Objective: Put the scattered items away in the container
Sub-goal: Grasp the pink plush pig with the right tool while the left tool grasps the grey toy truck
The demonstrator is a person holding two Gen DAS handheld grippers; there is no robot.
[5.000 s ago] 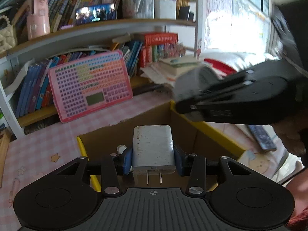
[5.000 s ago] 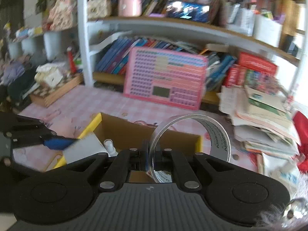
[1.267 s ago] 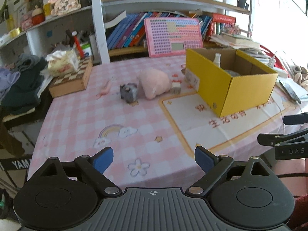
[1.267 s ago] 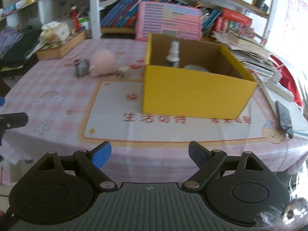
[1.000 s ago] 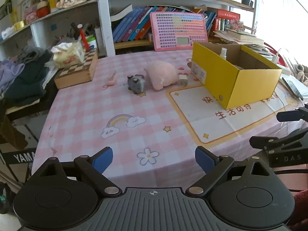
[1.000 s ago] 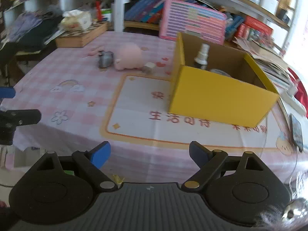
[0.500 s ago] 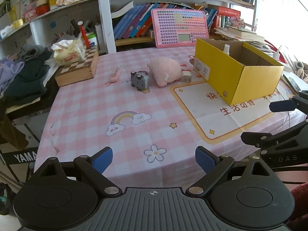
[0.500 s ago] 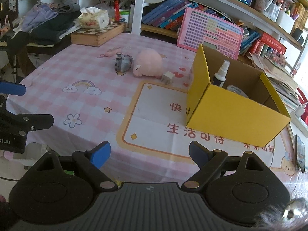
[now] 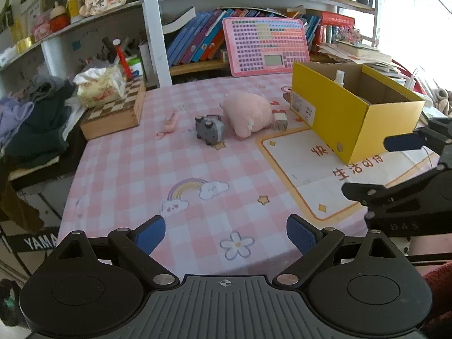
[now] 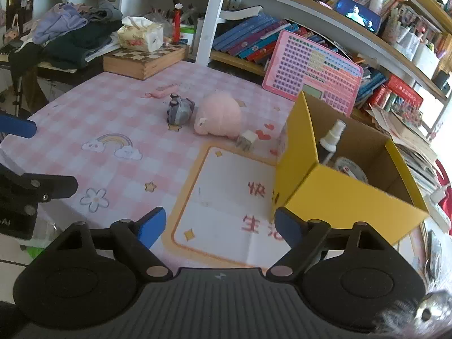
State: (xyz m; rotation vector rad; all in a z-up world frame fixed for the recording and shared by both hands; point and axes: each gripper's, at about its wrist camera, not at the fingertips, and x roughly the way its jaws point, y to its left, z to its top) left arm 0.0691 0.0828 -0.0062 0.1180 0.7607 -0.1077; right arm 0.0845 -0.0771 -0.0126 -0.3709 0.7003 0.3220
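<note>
A yellow cardboard box (image 9: pixel 339 118) (image 10: pixel 339 197) stands open on the pink checked tablecloth, with a spray bottle (image 10: pixel 332 138) and a tape roll (image 10: pixel 349 169) inside. To its left lie a white charger plug (image 9: pixel 280 120) (image 10: pixel 246 140), a pink plush pig (image 9: pixel 245 113) (image 10: pixel 220 114), a grey toy (image 9: pixel 209 131) (image 10: pixel 179 111) and a small pink clip (image 9: pixel 171 120). My left gripper (image 9: pixel 226 236) hangs open and empty over the table's near edge. My right gripper (image 10: pixel 219 226) is beside it, near the box's front corner. Its jaws are closing with nothing between them.
A wooden chessboard box (image 9: pixel 115 110) with a tissue pack (image 9: pixel 99 87) on it sits at the far left. A pink keyboard toy (image 9: pixel 265 46) leans on the bookshelf behind. Clothes (image 9: pixel 34 118) are piled off the left edge. Papers and a phone (image 10: pixel 433 251) lie right of the box.
Five seconds ago the left gripper held a charger and the right a tape roll over the box; both are now empty. Over the last second, the right view swung left and rolled.
</note>
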